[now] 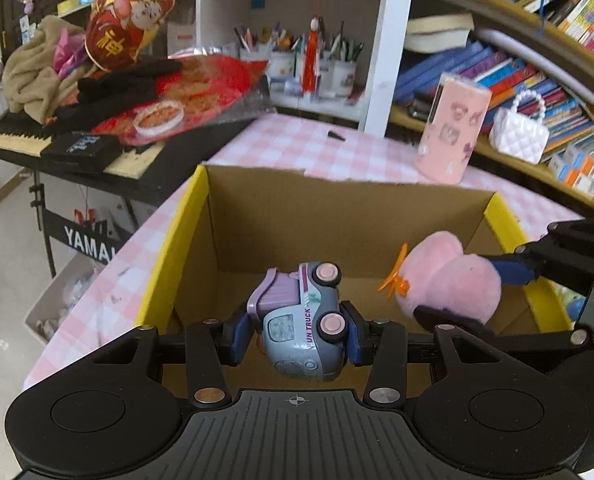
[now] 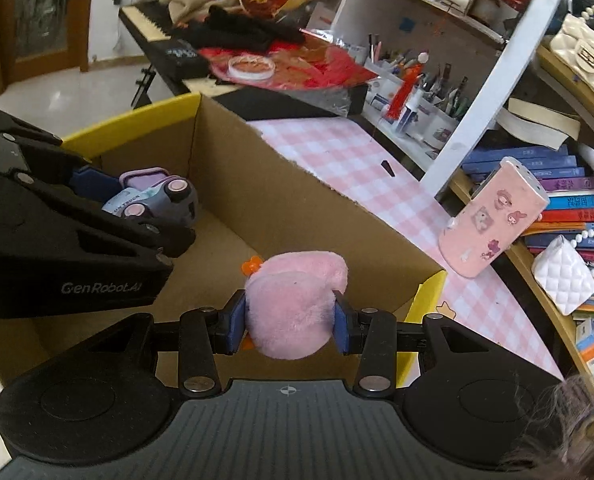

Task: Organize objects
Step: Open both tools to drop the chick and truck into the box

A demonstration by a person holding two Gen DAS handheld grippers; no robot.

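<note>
Both grippers hang side by side over the open box (image 1: 349, 216) on the checked table (image 1: 297, 148), the left gripper (image 1: 297, 334) clenched on a toy truck (image 1: 303, 320) and the right gripper (image 2: 288, 326) squeezing a pink plush (image 2: 293, 304), apparently poised to drop them in.

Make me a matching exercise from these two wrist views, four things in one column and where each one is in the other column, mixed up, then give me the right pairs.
Column one:
1. toy truck
2. pink plush toy
3. pink sticker-covered case
4. white quilted purse

Column two:
A. standing on the checked tablecloth beyond the cardboard box
B. clamped in the right gripper above the box
C. on the bookshelf in front of the books
D. clamped in the left gripper above the box

Pairs: 1-D, 2-B, 3-A, 4-C
</note>
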